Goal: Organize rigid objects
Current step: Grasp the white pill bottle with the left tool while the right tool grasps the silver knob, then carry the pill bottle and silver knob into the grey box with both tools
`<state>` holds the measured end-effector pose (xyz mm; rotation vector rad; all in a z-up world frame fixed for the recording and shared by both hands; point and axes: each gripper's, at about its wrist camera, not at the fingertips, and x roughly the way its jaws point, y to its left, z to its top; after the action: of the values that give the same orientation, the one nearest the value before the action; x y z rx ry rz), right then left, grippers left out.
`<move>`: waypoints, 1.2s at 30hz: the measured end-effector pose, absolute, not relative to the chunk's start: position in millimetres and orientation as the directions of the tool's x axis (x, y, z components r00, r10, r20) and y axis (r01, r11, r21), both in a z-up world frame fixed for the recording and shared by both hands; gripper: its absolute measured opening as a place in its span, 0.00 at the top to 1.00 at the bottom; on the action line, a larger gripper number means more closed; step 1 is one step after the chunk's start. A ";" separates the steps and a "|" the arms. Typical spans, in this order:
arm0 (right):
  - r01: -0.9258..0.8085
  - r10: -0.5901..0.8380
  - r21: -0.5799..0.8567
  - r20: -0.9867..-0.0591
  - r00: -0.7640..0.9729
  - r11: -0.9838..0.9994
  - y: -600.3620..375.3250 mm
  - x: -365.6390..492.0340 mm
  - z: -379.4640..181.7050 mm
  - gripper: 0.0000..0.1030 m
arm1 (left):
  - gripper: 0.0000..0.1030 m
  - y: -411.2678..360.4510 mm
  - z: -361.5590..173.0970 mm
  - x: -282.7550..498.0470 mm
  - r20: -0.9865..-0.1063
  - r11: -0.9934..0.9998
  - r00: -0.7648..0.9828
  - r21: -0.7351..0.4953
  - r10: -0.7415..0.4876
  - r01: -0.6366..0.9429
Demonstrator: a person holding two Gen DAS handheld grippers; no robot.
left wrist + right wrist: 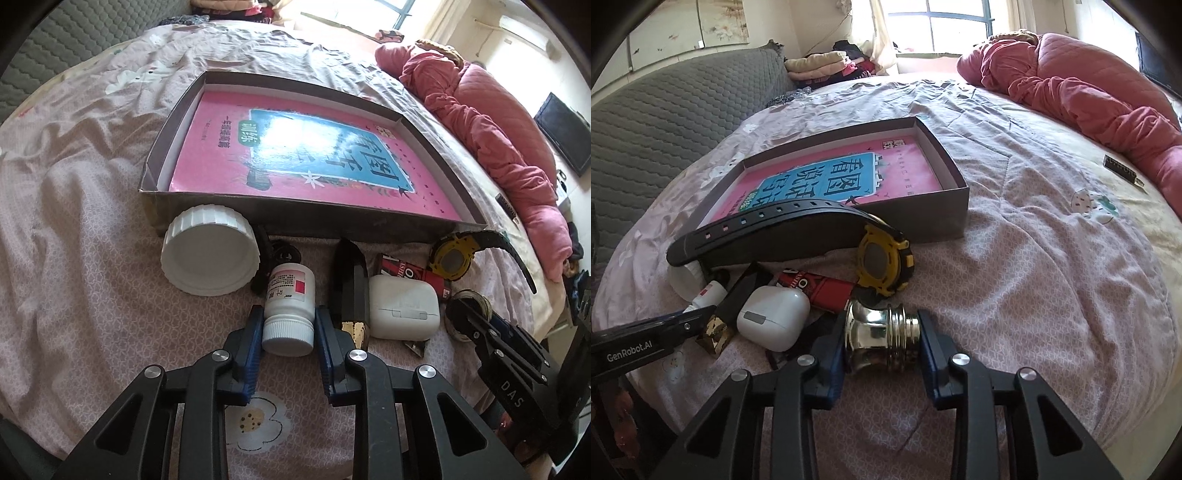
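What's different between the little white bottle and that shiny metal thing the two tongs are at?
The white bottle is matte plastic with a red-marked label; the metal piece is mirror-bright and ridged. The bottle sits between the left tongs, the metal piece between the right tongs. Both lie sideways on the bedspread.

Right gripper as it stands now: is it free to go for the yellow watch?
Probably not yet: the right gripper is shut on the shiny metal piece. The yellow watch lies just beyond, nothing between them.
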<state>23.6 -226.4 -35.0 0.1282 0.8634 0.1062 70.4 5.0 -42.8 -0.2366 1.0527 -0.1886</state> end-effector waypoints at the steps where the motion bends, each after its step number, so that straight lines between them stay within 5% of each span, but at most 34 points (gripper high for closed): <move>1: -0.039 0.149 0.162 -0.748 0.647 0.986 -227.6 23.5 -34.5 0.67 | 0.74 5.6 -42.8 69.6 -0.832 0.958 0.486 -0.283 -0.266 0.041; 23: 0.006 0.136 0.212 -0.647 0.750 0.977 -251.5 10.3 -8.2 0.67 | 0.74 18.7 -11.1 35.5 -0.759 0.943 0.583 -0.330 -0.289 0.039; 36: -0.009 0.043 0.067 -0.516 0.856 0.998 -244.1 14.2 19.1 0.67 | 0.74 35.0 24.2 29.1 -0.668 0.944 0.695 -0.326 -0.265 0.047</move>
<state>14.2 -244.1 19.1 0.0627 0.5436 0.0274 29.1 35.0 24.2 -0.2952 0.7852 -0.1772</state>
